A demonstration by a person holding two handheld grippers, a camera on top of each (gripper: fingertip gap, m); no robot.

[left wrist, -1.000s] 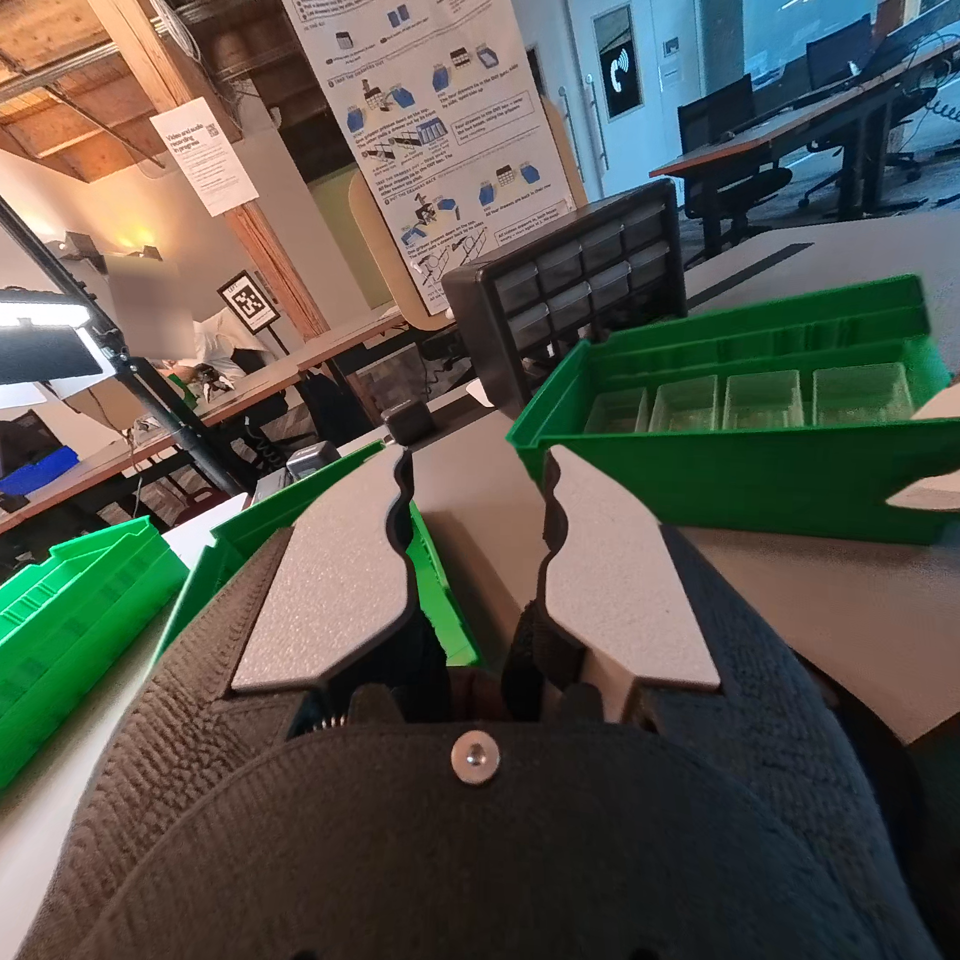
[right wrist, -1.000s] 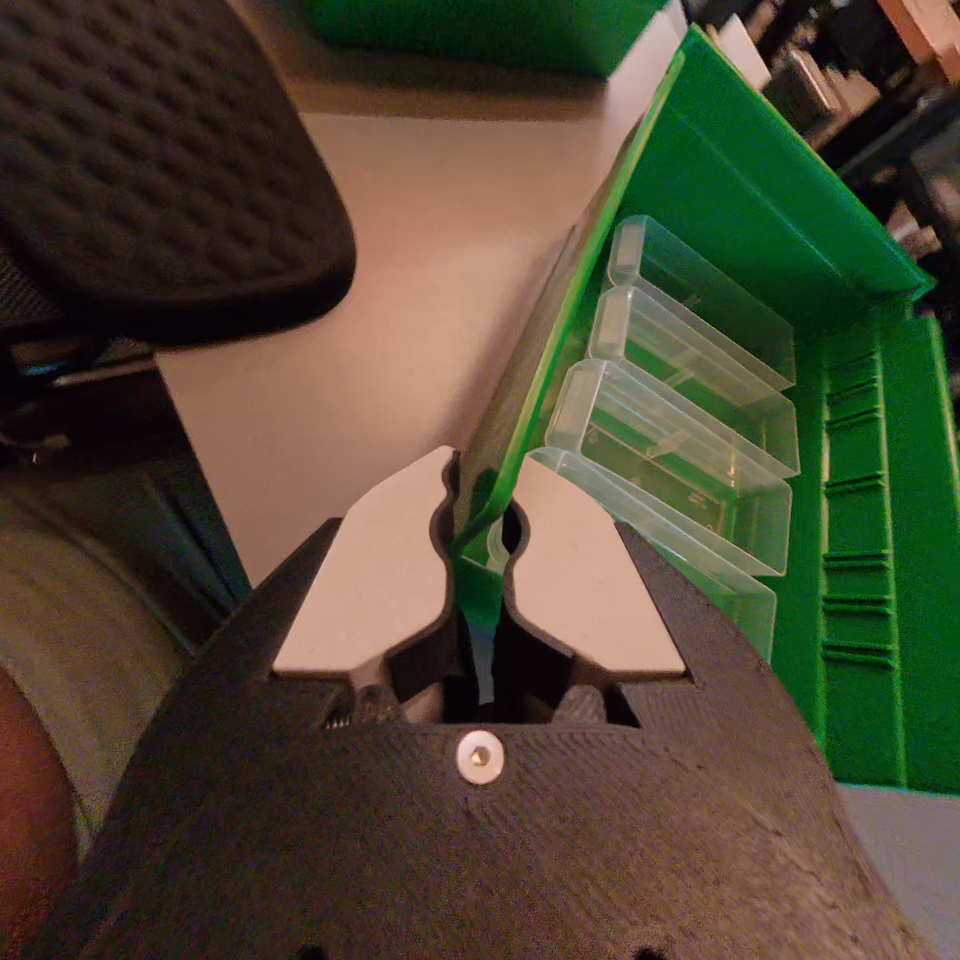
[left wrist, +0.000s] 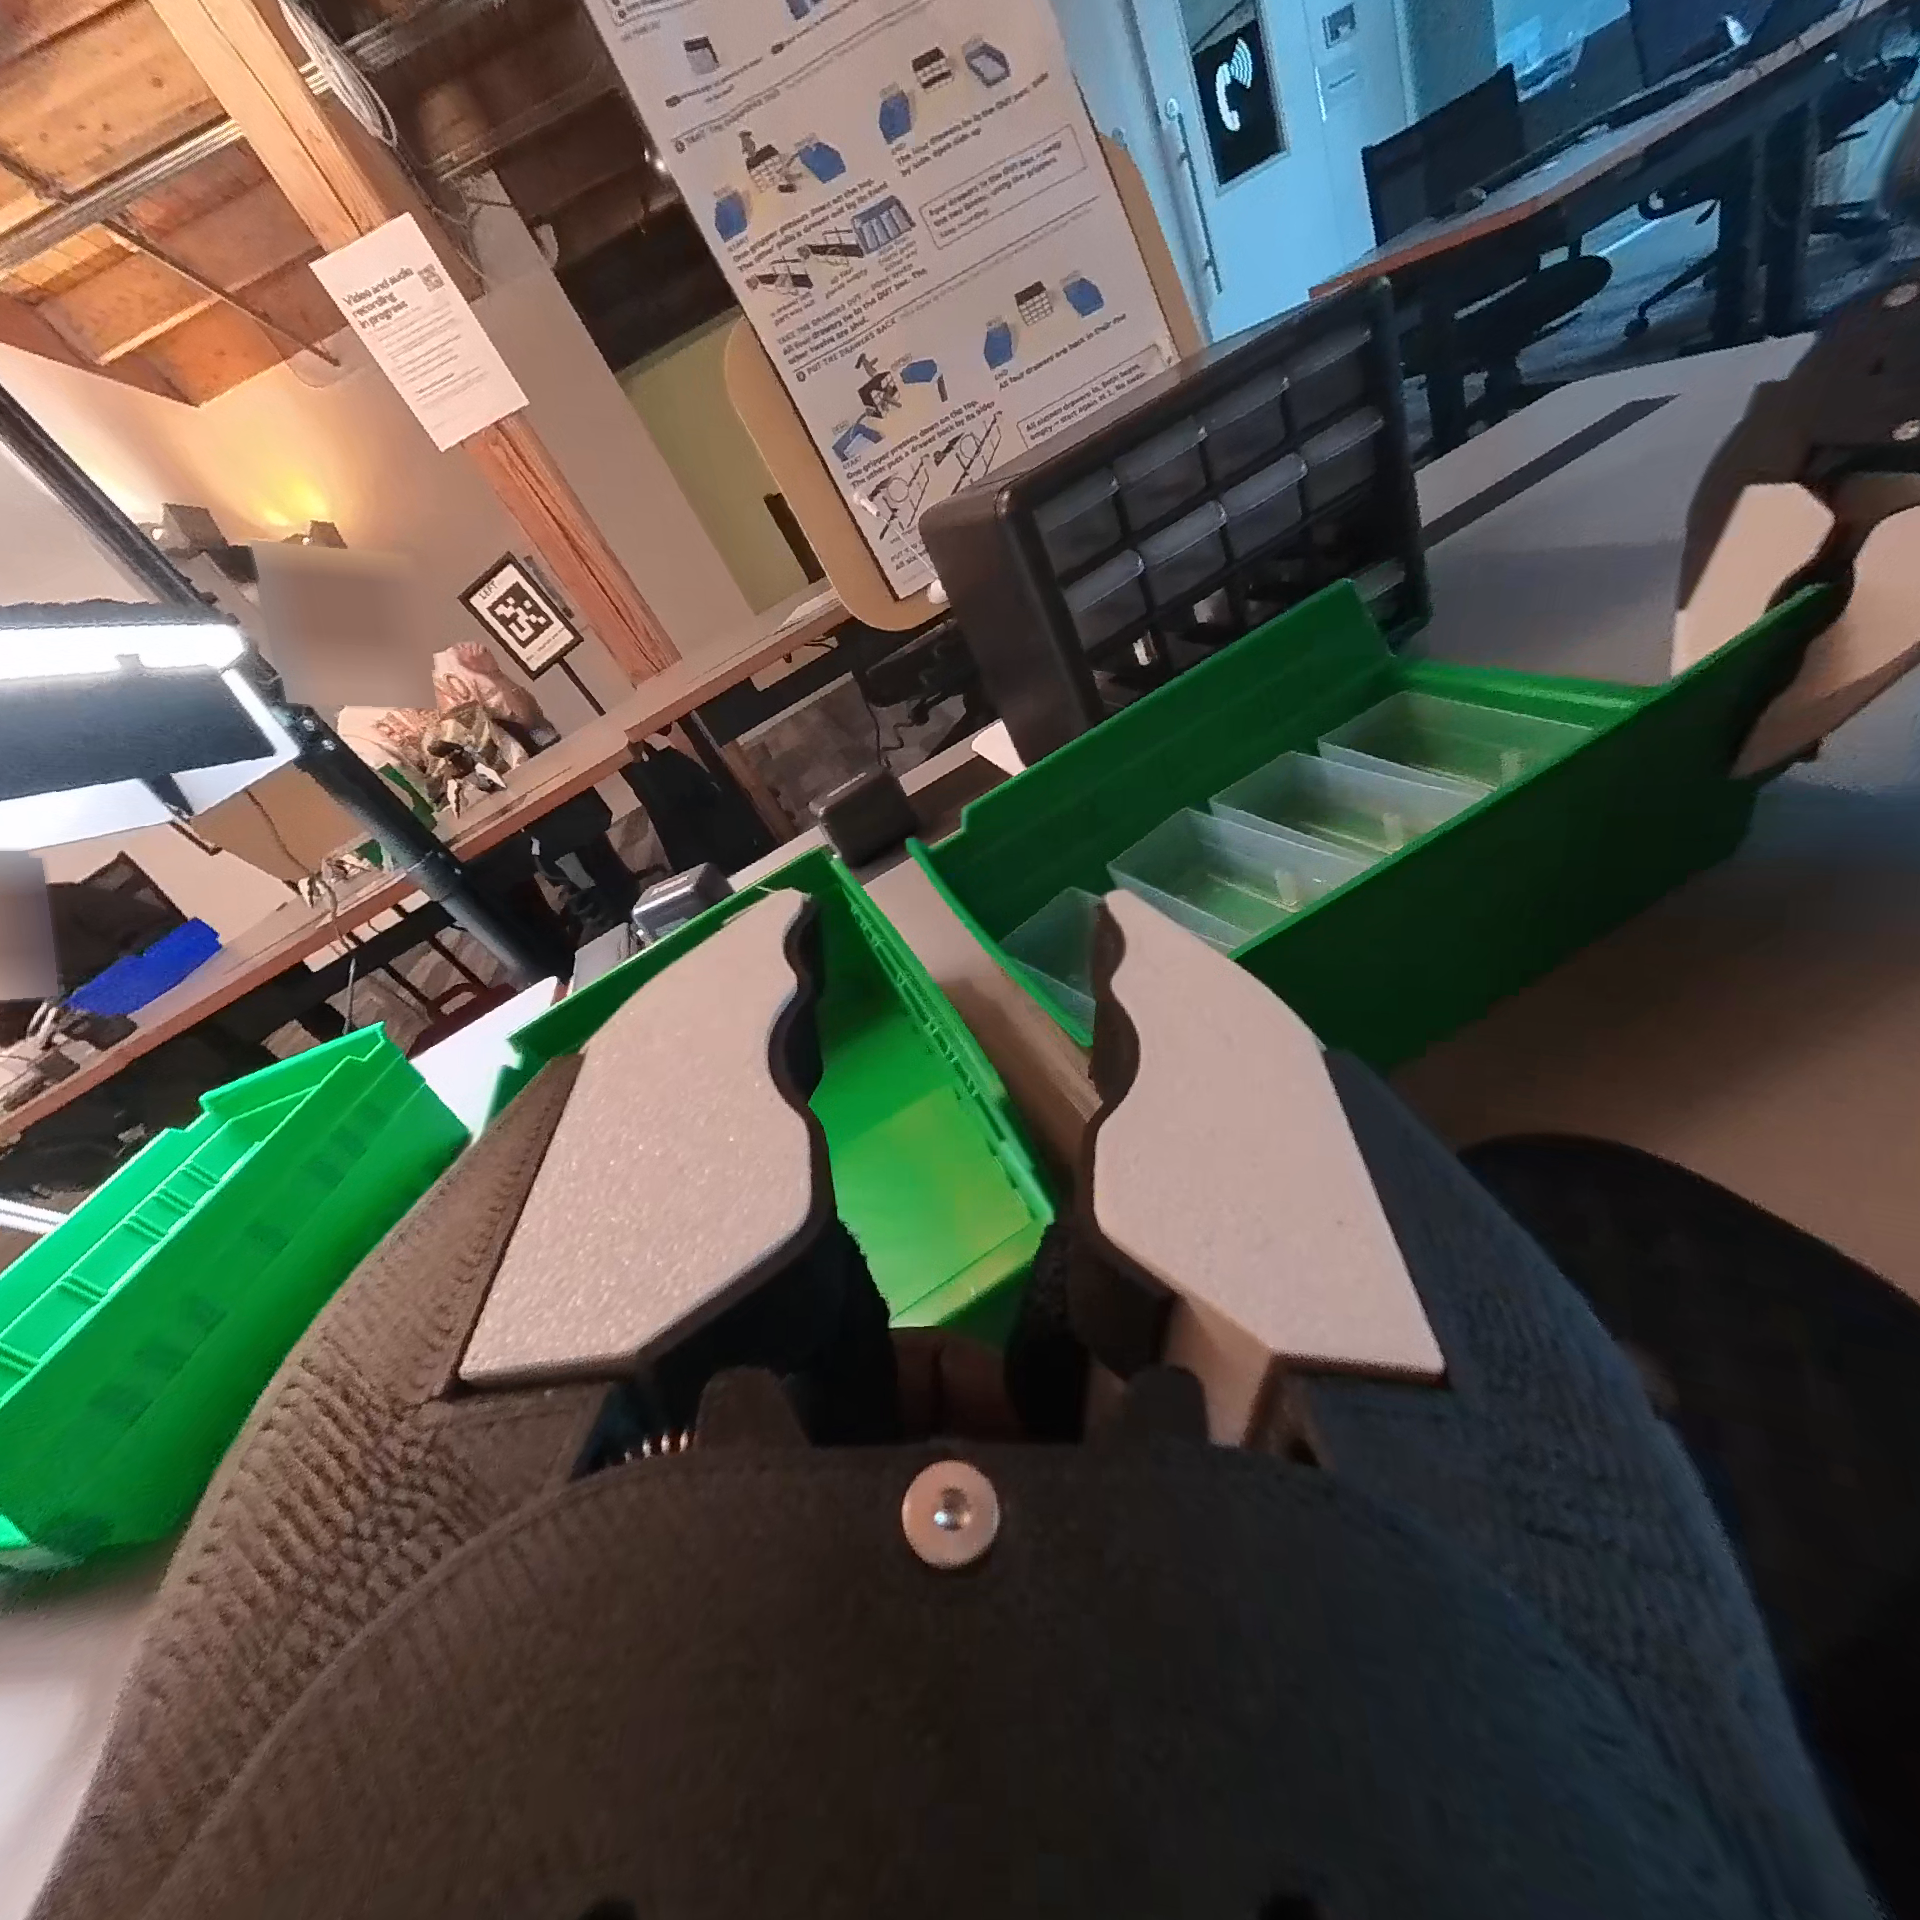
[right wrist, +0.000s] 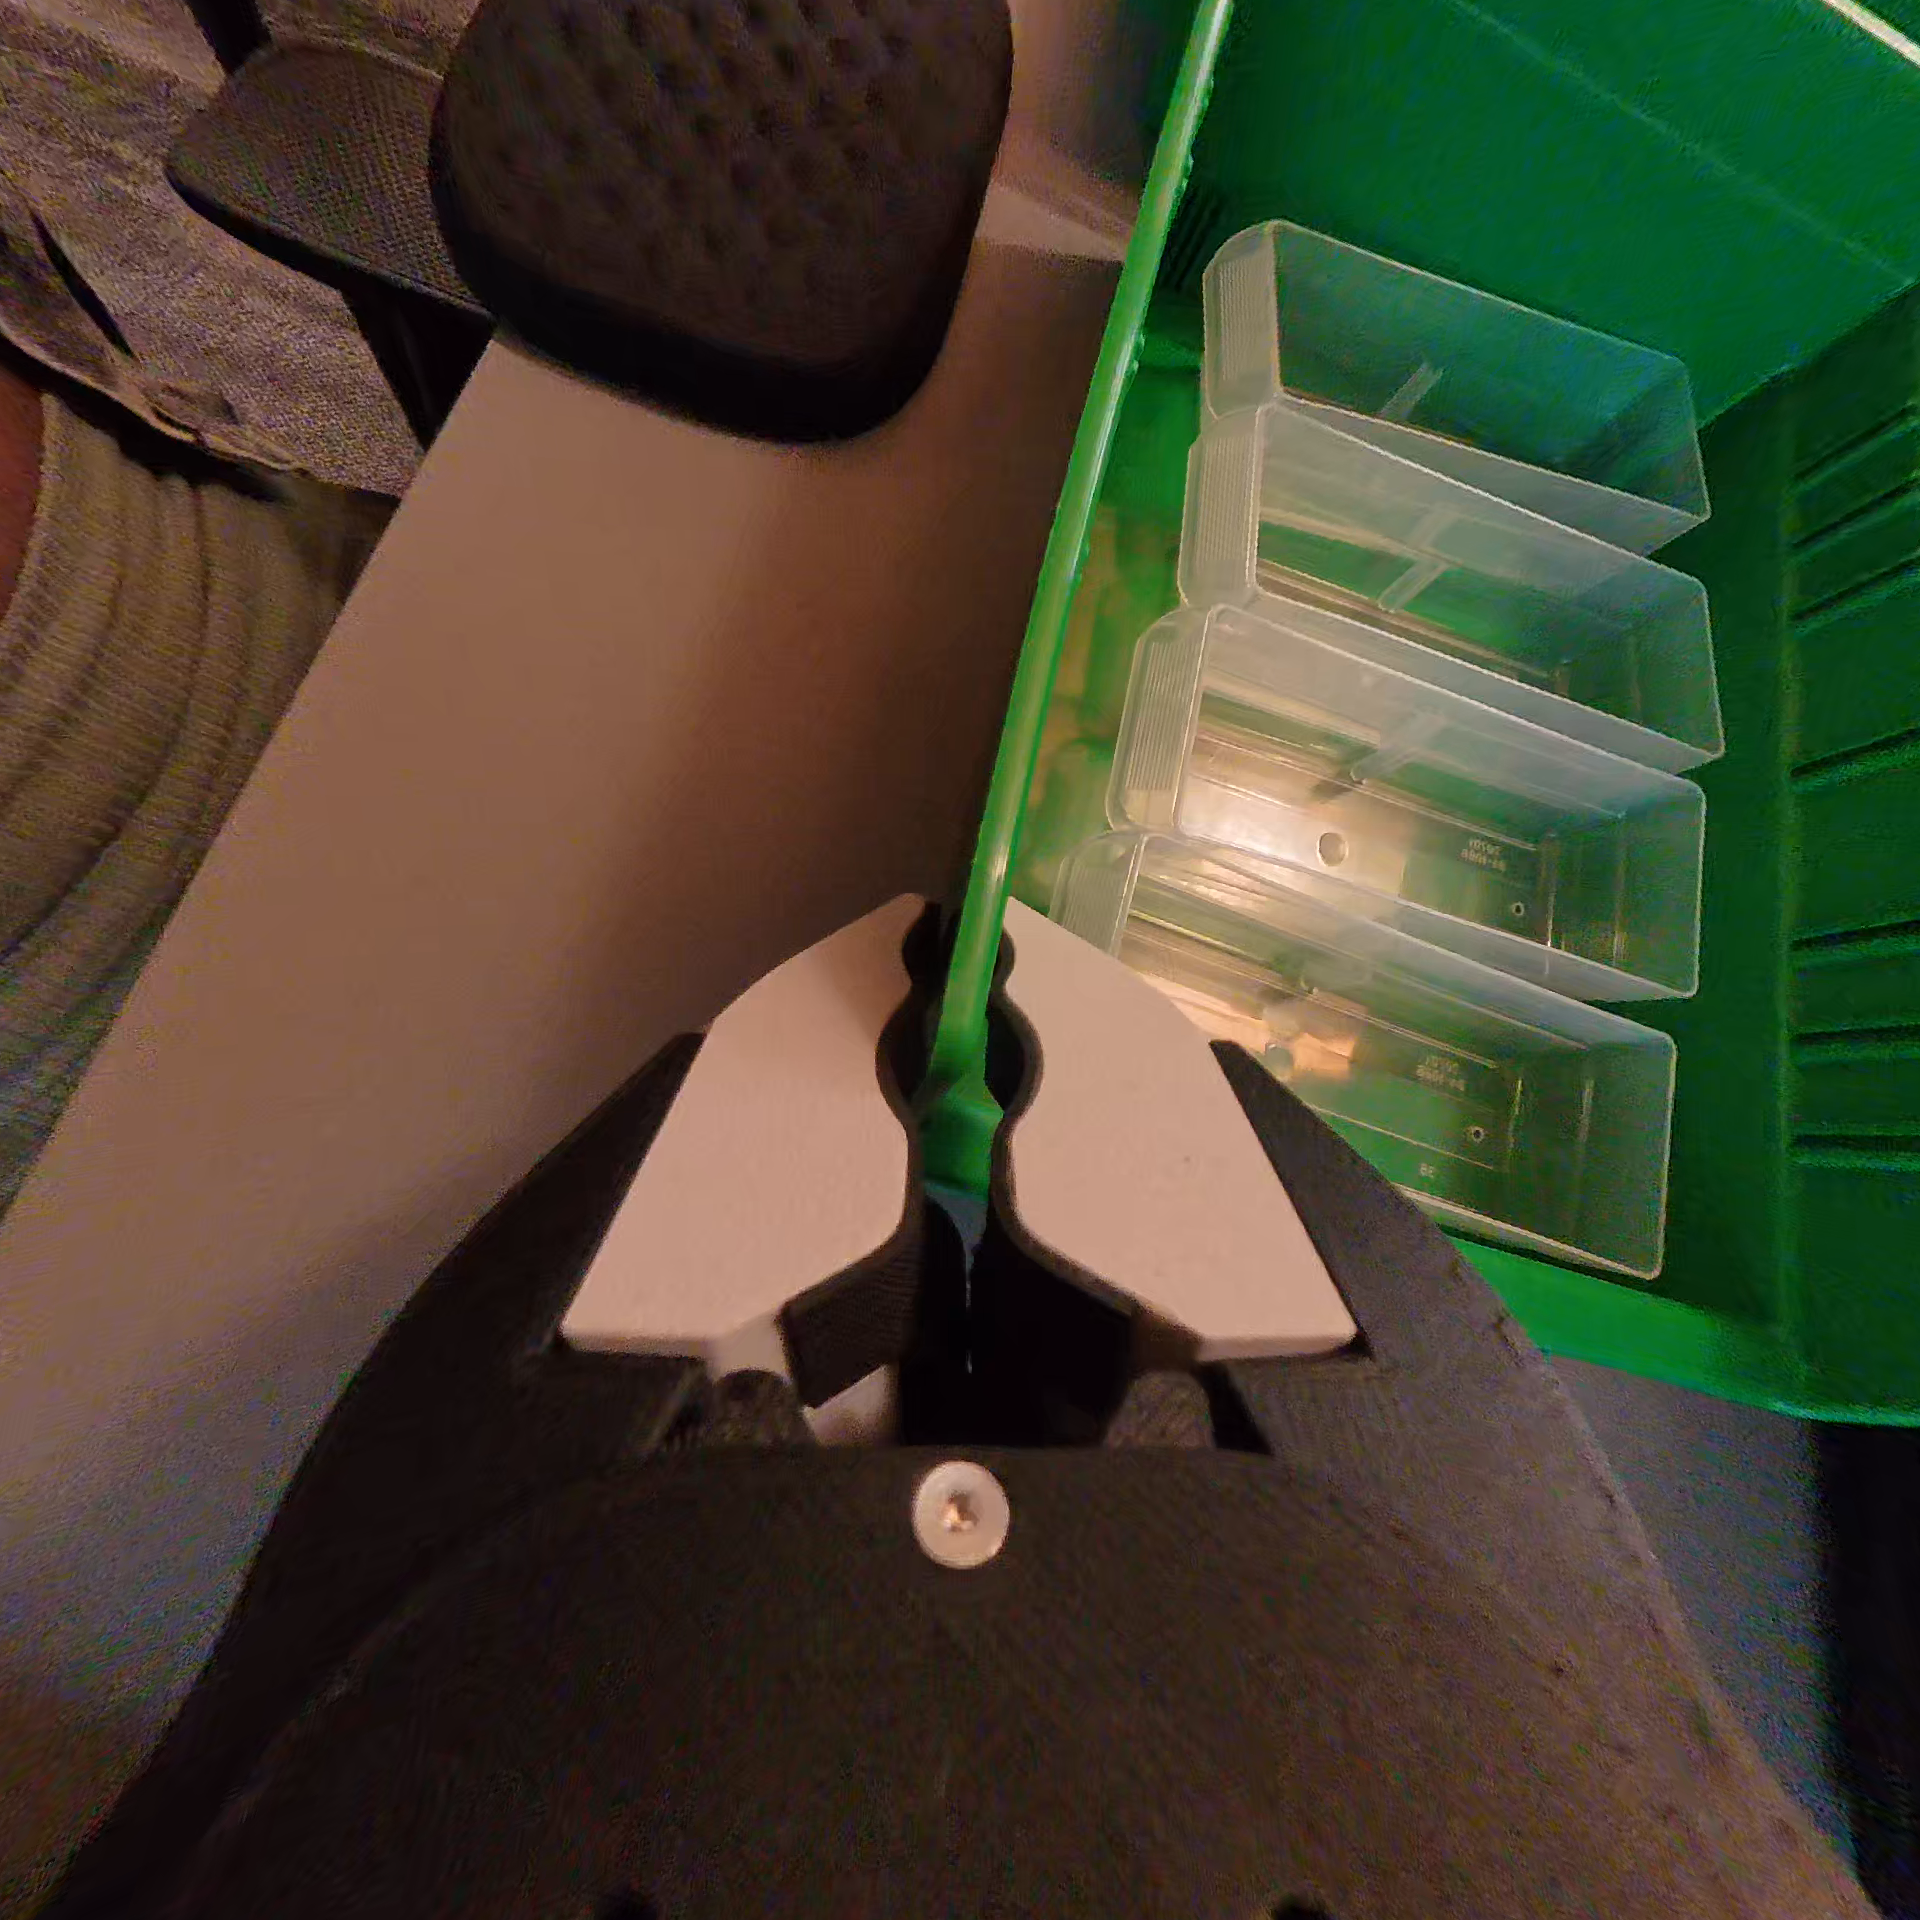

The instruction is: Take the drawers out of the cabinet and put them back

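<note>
Gripping the thin wall of a green bin [right wrist: 1455, 156] holding four clear drawers [right wrist: 1455, 748], the right gripper [right wrist: 961, 1039] clamped tight; the left gripper [left wrist: 951, 997] hung open, empty, near the black cabinet [left wrist: 1195, 540].

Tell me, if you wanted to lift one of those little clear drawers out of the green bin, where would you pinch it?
Probably from above, on a long side wall of the end clear drawer, nearest the right gripper, which is clamped on the green bin wall. The four drawers lie open side up in a tight row, so their thin rims are the exposed part, and the end one has more room along its outer side.
</note>
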